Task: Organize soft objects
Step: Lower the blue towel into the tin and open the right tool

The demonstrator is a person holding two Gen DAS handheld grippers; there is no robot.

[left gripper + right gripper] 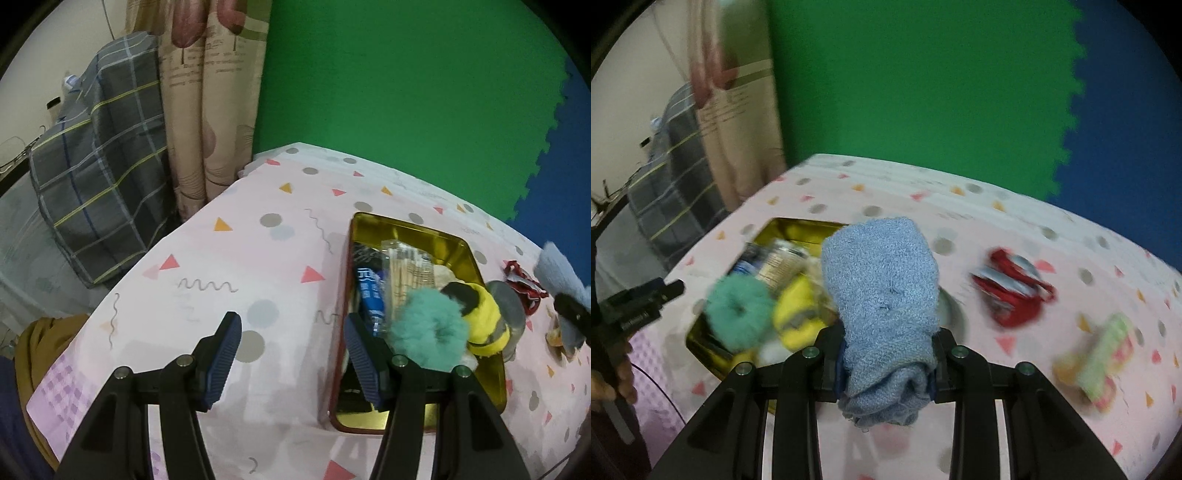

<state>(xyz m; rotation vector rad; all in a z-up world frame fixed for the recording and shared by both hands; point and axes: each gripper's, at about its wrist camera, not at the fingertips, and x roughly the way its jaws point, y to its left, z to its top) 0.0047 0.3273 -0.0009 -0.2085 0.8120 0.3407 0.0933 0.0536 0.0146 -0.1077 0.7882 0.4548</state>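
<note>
Right gripper (pixel 888 363): pinching a light blue terry cloth (pixel 882 291), rolled into a thick bundle; looped pile, frayed lower edge; the roll stands up ahead of the pads.
Left gripper (pixel 291 358): jaws spread wide, nothing between them; ribbed blue pads (pixel 225 354) on black arms.
Tin (pixel 484 373): rectangular metal, glossy gold inside, red outer wall, rounded corners; its near-left corner lies under the left gripper's right finger.
Tin contents: teal fluffy scrunchie (pixel 428 332), ring-shaped, long pile, just ahead of the left gripper's right finger; yellow plush with black bands (pixel 484 317) touching it on the right; behind them a blue tube (pixel 371 295) and a clear packet of thin wooden sticks (pixel 404 273).
Right of the tin: red fabric piece with pale trim (pixel 1012 291), crumpled, ahead and right of the right gripper; green and pink soft item (pixel 1104 358) further right, blurred, shape unclear.
Surface: pink tablecloth (pixel 236 266), smooth, printed with triangles, dots and squiggles.
Backdrop: green foam panel (pixel 406 85) joined to a blue panel (pixel 1126 110) by toothed edges.
</note>
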